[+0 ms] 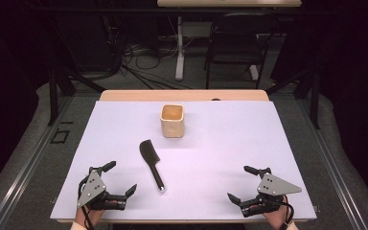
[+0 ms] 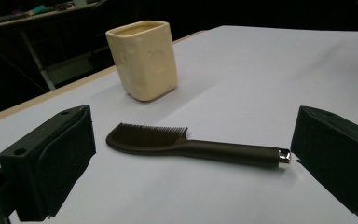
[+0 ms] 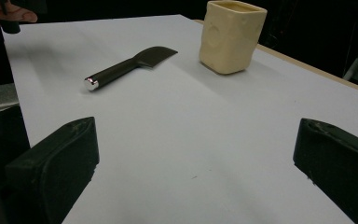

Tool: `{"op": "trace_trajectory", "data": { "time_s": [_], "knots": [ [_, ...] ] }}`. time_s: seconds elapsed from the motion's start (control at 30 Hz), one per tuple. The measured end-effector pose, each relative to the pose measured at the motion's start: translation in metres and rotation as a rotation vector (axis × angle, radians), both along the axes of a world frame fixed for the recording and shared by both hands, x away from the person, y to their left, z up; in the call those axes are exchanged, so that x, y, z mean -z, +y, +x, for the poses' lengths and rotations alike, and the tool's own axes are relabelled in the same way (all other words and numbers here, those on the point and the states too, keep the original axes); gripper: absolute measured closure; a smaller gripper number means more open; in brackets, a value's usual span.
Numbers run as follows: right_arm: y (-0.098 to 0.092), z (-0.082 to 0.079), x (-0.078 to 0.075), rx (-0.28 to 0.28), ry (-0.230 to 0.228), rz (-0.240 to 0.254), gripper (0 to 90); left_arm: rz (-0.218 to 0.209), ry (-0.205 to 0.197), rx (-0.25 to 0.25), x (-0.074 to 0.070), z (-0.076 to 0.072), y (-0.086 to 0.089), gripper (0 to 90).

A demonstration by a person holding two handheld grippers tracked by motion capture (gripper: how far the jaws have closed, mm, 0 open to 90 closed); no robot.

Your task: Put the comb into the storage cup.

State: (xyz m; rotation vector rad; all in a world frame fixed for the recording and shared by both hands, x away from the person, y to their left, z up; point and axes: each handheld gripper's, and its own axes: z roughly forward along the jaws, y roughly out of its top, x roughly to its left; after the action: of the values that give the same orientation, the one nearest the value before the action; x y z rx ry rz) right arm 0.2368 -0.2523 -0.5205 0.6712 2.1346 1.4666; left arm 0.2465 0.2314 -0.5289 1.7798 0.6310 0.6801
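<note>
Both tongs rest on the wide white-covered table (image 1: pixel 230 139), jaws spread apart and gripping nothing: the left tongs (image 1: pixel 119 178) at seven o'clock, the right tongs (image 1: pixel 239 183) at five o'clock. A cream, square-sided ceramic cup (image 1: pixel 173 120) stands upright toward twelve o'clock. Just short of it, near the centre, lies the slim black plastic comb (image 1: pixel 152 163), its silver-tipped handle pointing to six o'clock, nearer the left tongs.

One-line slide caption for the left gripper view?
Open left hand-held gripper faces a black comb lying flat, cream cup upright behind it.
</note>
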Motion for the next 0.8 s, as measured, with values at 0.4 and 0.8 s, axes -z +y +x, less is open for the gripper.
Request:
{"op": "trace_trajectory", "data": {
  "time_s": [0.4,0.8],
  "knots": [
    [0.001,0.001,0.001,0.002,0.009,-0.007,0.0,0.028,0.074,0.019,-0.004,0.01,-0.022,0.0],
    [0.002,0.002,0.002,0.003,0.014,-0.012,0.0,0.063,0.13,0.058,-0.003,0.022,-0.049,0.0]
  ]
}}
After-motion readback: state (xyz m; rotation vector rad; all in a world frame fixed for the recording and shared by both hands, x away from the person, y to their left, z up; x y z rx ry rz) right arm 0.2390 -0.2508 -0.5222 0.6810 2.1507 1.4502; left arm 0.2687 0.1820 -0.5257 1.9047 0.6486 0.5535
